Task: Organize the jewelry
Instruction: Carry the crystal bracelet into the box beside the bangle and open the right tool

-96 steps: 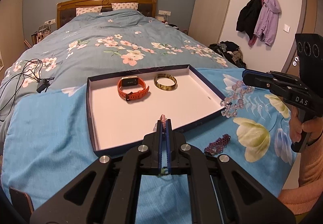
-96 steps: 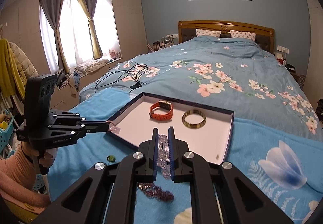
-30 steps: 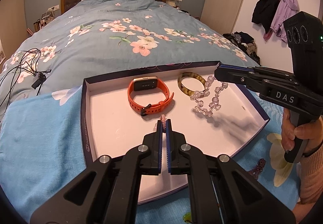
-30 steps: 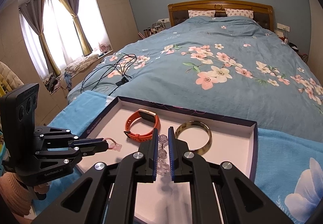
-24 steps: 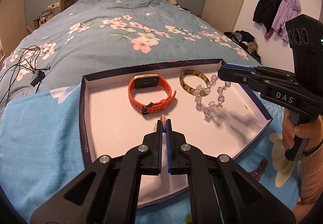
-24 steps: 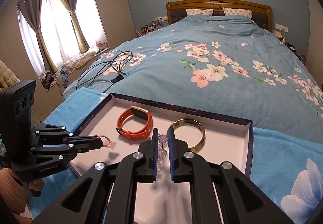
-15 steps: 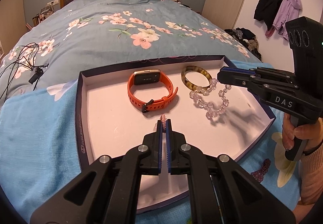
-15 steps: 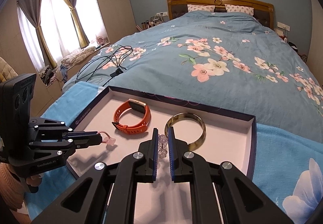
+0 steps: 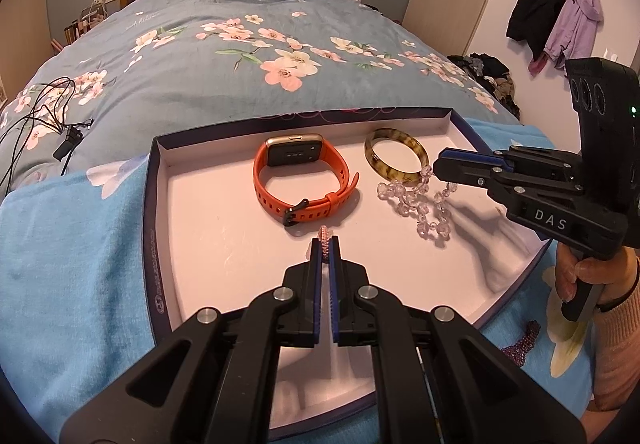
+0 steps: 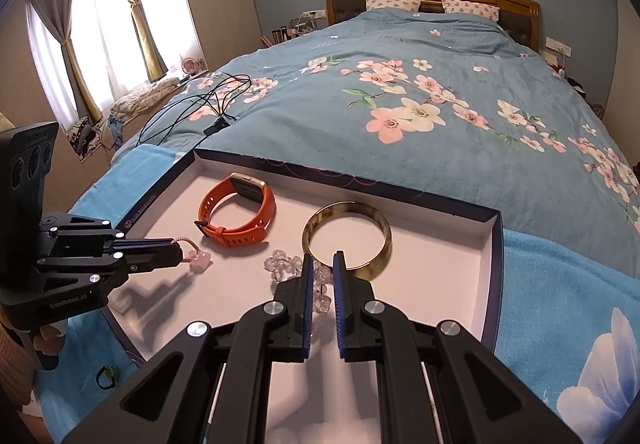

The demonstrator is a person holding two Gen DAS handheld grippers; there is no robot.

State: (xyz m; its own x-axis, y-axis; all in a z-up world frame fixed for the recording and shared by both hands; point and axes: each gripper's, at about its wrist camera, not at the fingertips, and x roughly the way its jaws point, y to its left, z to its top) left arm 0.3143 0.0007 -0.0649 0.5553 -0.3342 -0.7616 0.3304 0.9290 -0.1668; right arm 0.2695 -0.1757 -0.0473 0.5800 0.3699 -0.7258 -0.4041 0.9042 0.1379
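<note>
3 pieces lie in tray [image 9: 160, 228]; left gripper [image 9: 325, 244] pinches pink bracelet [image 10: 196, 256]; right gripper [image 10: 322, 264] parted.

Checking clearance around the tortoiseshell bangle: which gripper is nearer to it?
Right. The right gripper sits just in front of the bangle, over the clear beads. The left gripper is farther, beyond the orange watch.

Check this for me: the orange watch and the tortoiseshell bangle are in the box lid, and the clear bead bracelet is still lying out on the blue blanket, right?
Not quite. The orange watch and tortoiseshell bangle are in the box lid, but the clear bead bracelet is inside the lid too, resting on its floor beside the bangle at the right gripper. The left wrist view shows it.
</note>
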